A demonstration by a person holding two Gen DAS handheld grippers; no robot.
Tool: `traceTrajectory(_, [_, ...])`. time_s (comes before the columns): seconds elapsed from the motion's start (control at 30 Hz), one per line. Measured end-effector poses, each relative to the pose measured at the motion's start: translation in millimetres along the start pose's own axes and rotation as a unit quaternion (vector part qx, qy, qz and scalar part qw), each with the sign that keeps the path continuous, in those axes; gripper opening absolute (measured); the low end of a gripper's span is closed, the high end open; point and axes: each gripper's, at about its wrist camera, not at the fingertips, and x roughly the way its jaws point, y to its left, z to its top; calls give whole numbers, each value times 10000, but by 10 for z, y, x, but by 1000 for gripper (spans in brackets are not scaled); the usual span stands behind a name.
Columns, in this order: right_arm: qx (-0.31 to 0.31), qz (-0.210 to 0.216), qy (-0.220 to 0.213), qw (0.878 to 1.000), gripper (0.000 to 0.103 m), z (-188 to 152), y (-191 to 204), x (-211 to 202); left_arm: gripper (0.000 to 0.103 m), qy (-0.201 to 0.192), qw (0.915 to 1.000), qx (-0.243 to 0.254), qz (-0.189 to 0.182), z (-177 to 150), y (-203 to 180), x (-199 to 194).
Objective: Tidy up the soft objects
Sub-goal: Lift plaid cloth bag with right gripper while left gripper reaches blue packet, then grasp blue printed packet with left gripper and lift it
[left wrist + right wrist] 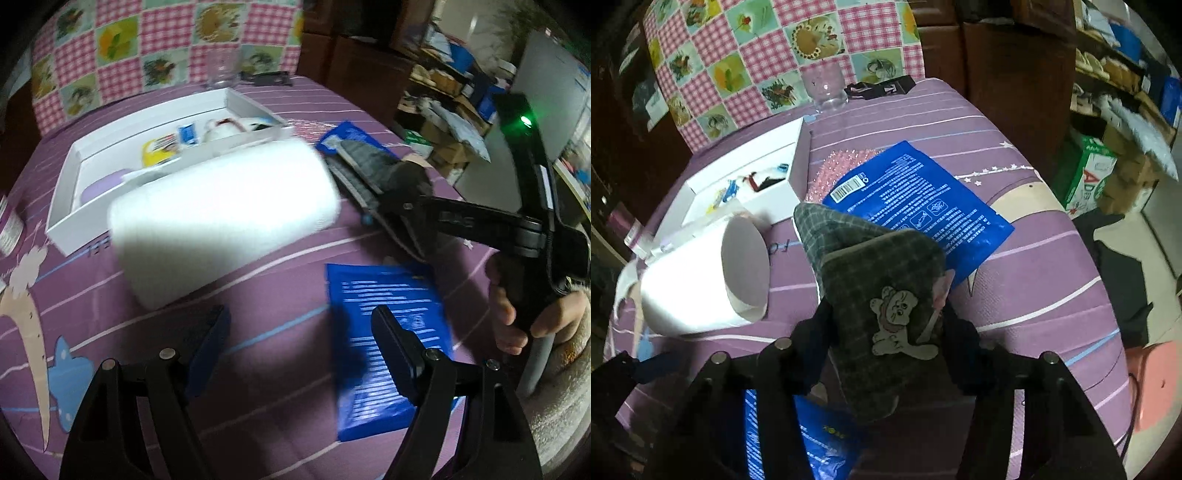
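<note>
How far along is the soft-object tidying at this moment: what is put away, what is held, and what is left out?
Some small items already lie in the white box. In hand: the right tongs close around a grey plaid slipper with a cartoon patch. The left tongs are open and empty. Left on the purple cloth: a white roll and two blue packets.

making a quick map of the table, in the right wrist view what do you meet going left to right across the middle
white roll → grey checked slipper with a cat patch, held in the right tongs → blue printed packet → green and white carton off the table's right edge
</note>
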Motion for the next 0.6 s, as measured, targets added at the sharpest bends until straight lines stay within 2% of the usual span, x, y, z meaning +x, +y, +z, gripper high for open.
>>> traceTrajectory(0.13, [-53, 6, -25, 10000, 51, 2, 23, -22, 80, 130, 9998, 142, 64, -2, -141, 88])
traceTrajectory(0.23, [85, 147, -208, 9996, 51, 30, -28, -119, 81, 319, 9992, 208, 105, -12, -213, 170])
traceTrajectory(0.33, [328, 281, -542, 9976, 51, 62, -134, -274, 85, 489, 9987, 133, -17, 11, -238, 223])
traceTrajectory(0.47, [649, 303, -631, 9954, 51, 96, -267, -334, 103, 775, 9968, -111, -139, 59, -293, 290])
traceTrajectory(0.6, [886, 509, -638, 9927, 51, 112, -365, -383, 103, 1034, 9946, -4, 82, 81, -496, 350])
